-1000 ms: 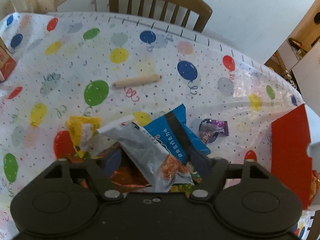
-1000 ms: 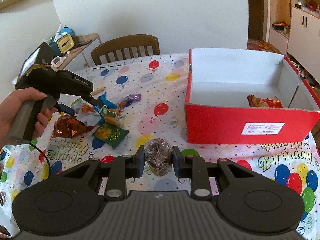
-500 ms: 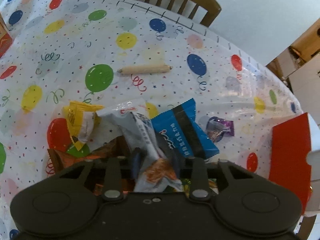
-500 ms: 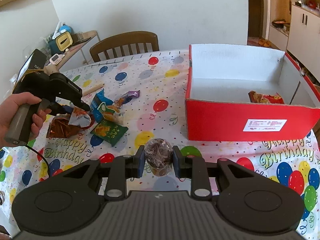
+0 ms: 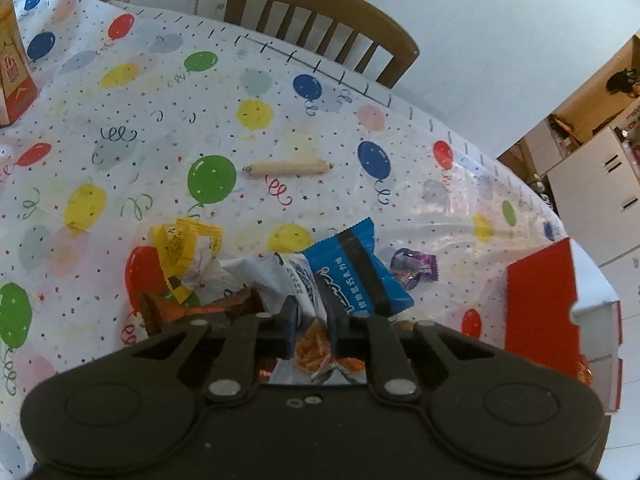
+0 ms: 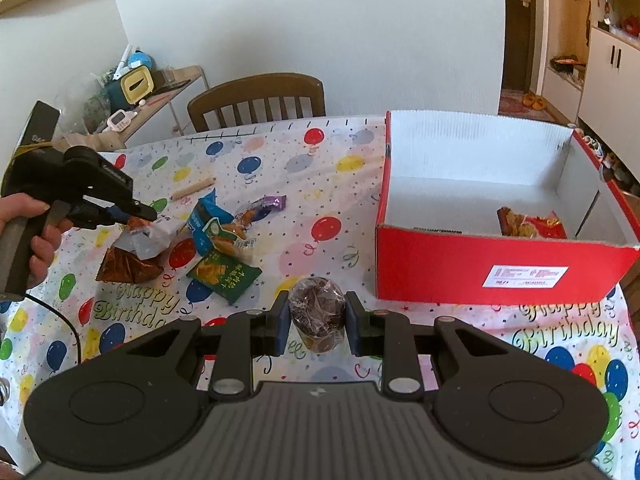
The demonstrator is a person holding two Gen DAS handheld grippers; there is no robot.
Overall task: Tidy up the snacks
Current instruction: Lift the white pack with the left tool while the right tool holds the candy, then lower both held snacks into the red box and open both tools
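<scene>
the left gripper (image 5: pixel 311 322) pinches the white packet (image 5: pixel 298 280) in the pile ahead, so neighbours may drag; the right gripper (image 6: pixel 318 322) clamps a cupcake (image 6: pixel 318 312) that could crush.

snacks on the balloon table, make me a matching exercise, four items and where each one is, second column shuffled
Items:
1. silver packet
2. wrapped chocolate muffin
3. red snack bag
4. green packet

Places:
A. inside the red box
B. flat on the tablecloth, in no gripper
C. between the left gripper fingers
D. between the right gripper fingers

Pairs: 1-C, 2-D, 3-A, 4-B
</scene>
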